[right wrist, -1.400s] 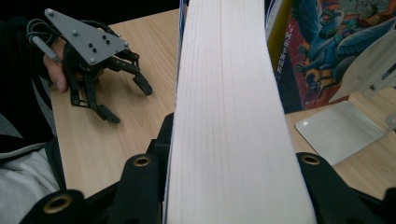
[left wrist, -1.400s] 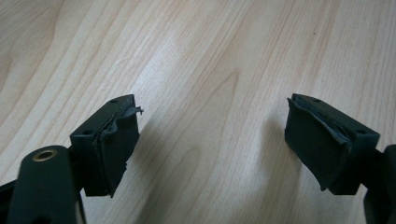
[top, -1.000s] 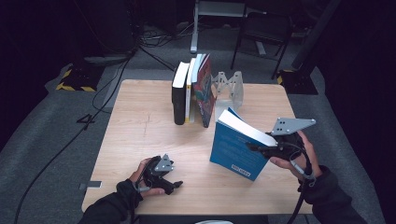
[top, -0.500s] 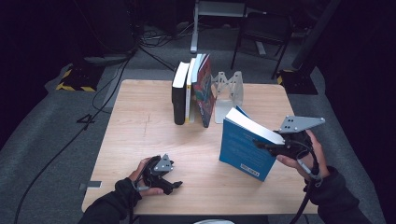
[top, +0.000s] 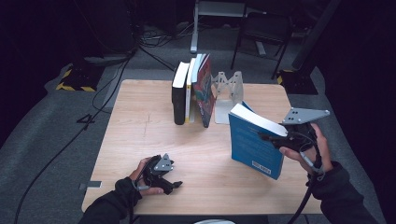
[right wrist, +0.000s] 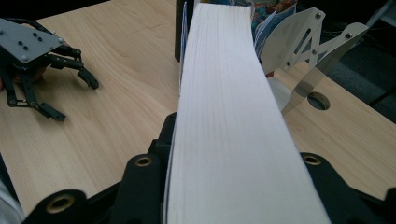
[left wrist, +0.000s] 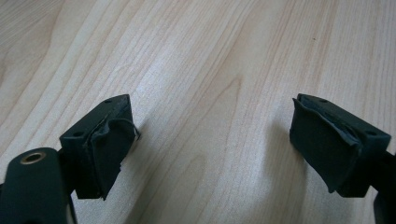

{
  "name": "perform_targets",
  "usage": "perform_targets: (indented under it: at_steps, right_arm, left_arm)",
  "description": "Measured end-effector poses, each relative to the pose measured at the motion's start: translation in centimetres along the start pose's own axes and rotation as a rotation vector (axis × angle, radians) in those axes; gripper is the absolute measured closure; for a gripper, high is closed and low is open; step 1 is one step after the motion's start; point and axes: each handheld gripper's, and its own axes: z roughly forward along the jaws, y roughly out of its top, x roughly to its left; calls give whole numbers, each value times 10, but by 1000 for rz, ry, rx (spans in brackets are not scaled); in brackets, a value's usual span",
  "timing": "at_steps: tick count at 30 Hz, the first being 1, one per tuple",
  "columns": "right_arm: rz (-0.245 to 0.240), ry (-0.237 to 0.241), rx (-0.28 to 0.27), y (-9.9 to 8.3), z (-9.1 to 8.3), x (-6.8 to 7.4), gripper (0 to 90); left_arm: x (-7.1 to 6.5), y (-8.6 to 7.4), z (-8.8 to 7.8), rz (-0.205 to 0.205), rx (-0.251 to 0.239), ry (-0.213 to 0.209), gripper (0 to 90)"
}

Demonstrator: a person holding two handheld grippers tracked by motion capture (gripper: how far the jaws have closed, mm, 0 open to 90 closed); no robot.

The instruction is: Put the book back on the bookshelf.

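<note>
Left gripper (top: 161, 175) sat low in the lower left of the high view, resting on the table (top: 140, 116). Its own view showed the jaws spread wide over bare wood, nothing between them.

Right gripper (top: 292, 137) was at the right edge of the high view, jaws pinched on the blue book (top: 252, 142). We saw the book lifted off the table and tilted, page block up. In the right gripper view the white page edge ran up the middle of the frame, cover faces clamped on both sides low down.

Handling, our read: a thick paperback, moderately heavy, fairly stiff when shut, with smooth covers that could slip. Grip across both covers, keeping it shut so the pages don't fan.

Farther back, upper centre, a row of books (top: 191, 93) stood upright, rightmost leaning. Beside them was a metal bookend (top: 229, 88), just behind the held book.
</note>
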Motion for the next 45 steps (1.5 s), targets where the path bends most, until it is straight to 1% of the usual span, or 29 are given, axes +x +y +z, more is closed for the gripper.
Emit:
perform_targets:
  at_steps: [4,6,8,10,14,18,24,26,27,28,30,31,32,34,36,37,38,39,43,45]
  right_arm:
    - [0,-5,5,8,5,-1,604]
    - [0,-11,12,15,10,-3,604]
    - [0,-11,9,17,12,-3,604]
    - [-1,-22,2,23,15,-5,604]
    - [18,-46,-16,35,23,-12,604]
    - [31,-82,-22,48,34,-18,603]
    - [71,-126,-33,68,54,-34,603]
    - [77,-149,-36,74,63,-39,603]
    - [77,-149,-36,74,63,-39,603]
    - [83,-179,-30,81,72,-43,603]
    - [90,-199,-27,88,80,-47,603]
    - [90,-199,-27,88,80,-47,603]
    - [103,-214,-32,93,86,-52,603]
    - [112,-216,-35,95,89,-55,603]
    - [137,-238,-47,101,97,-59,603]
    - [135,-244,-49,103,102,-61,603]
    - [153,-261,-50,106,112,-66,603]
    - [153,-261,-50,106,112,-66,603]
    - [183,-290,-45,110,129,-74,602]
    - [174,-310,-45,110,135,-78,602]
  left_arm:
    - [1,0,0,0,-1,0,143]
    - [1,0,0,1,1,1,144]
    - [1,1,1,-3,-1,0,143]
    - [1,1,1,-6,-2,-1,143]
    - [1,1,1,-8,-2,1,144]
    - [1,1,1,-8,-3,0,144]
    - [1,1,1,-9,-3,0,143]
    - [1,1,1,-8,-2,1,144]
    - [1,1,1,-8,-2,1,144]
    - [1,1,1,-7,-3,1,144]
    - [1,1,1,-8,-2,1,144]
    - [1,1,1,-8,-2,1,144]
    - [1,1,1,-8,-2,1,144]
    - [1,1,1,-7,-2,0,144]
    - [1,1,1,-6,-2,-1,144]
    - [1,1,1,-5,-2,-1,144]
    - [1,1,1,-5,-2,-1,144]
    - [1,1,1,-5,-2,-1,144]
    - [1,1,1,-7,-4,-1,144]
    - [1,1,1,-7,-4,0,144]
